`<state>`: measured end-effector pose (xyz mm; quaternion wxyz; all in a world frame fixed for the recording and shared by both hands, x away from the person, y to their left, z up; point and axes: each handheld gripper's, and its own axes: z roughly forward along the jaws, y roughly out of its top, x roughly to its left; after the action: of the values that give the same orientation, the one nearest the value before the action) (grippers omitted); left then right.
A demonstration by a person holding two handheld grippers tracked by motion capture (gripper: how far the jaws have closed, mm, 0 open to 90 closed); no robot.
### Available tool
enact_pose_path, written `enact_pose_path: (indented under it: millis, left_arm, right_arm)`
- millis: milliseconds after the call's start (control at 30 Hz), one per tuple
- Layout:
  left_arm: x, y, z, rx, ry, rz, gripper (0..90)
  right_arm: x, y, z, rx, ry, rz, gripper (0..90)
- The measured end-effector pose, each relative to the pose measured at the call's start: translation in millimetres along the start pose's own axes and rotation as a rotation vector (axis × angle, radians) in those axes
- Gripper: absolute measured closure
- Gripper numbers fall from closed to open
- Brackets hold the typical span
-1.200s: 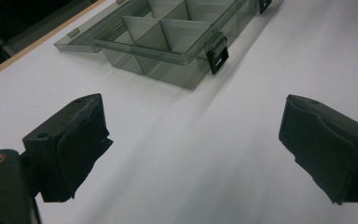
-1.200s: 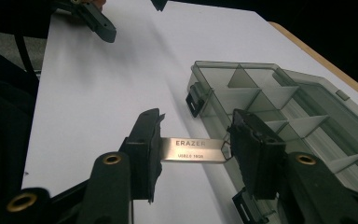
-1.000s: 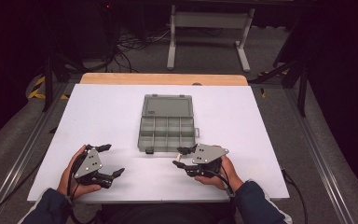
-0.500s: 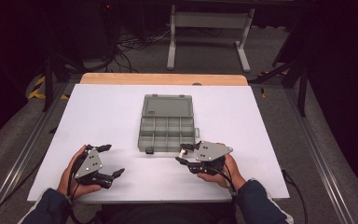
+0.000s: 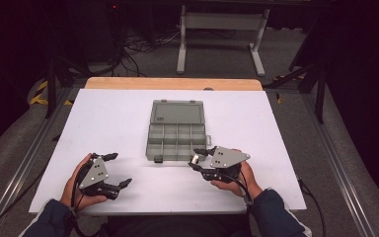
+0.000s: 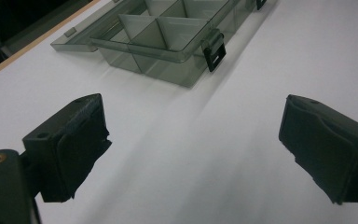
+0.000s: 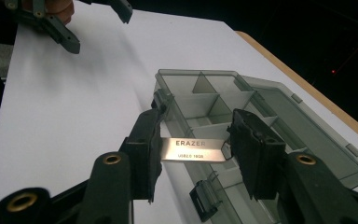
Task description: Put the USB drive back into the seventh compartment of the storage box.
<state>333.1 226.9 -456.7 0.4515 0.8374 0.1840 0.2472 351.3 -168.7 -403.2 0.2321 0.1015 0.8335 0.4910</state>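
Note:
A grey see-through compartment box (image 5: 177,133) lies open in the middle of the white table, its lid folded back on the far side. My right gripper (image 5: 200,159) is at the box's near right corner, shut on a small metal USB stick (image 7: 186,150) marked ERAZER. The stick is held crosswise between the pads, just over the box's (image 7: 214,107) near compartments. My left gripper (image 5: 121,169) rests at the near left of the table with its jaws wide open and nothing between them (image 6: 200,149). The box (image 6: 168,37) lies ahead of it, apart.
The white table top (image 5: 103,123) ends in a wooden strip (image 5: 172,83) at the far side. Two black latches (image 6: 214,49) hang on the box's near wall. Beyond the table are floor cables and a metal stand (image 5: 222,29). Rails run along both sides.
My right gripper with the stick has shifted slightly to the right, along the box's near edge. The left gripper has stayed where it was.

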Motion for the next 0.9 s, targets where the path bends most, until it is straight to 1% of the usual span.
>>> enact_pose_path:
  millis: [333,900]
  left_arm:
    - [-0.5,0.1,0.5,0.003,-0.004,-0.002,8.6]
    - [-1.0,0.2,1.3,0.010,-0.014,0.007,8.8]
  right_arm:
    - [-5.0,1.0,0.1,-0.010,-0.015,0.007,54.2]
    - [-9.8,-0.5,2.7,-0.006,-0.031,0.013,54.2]
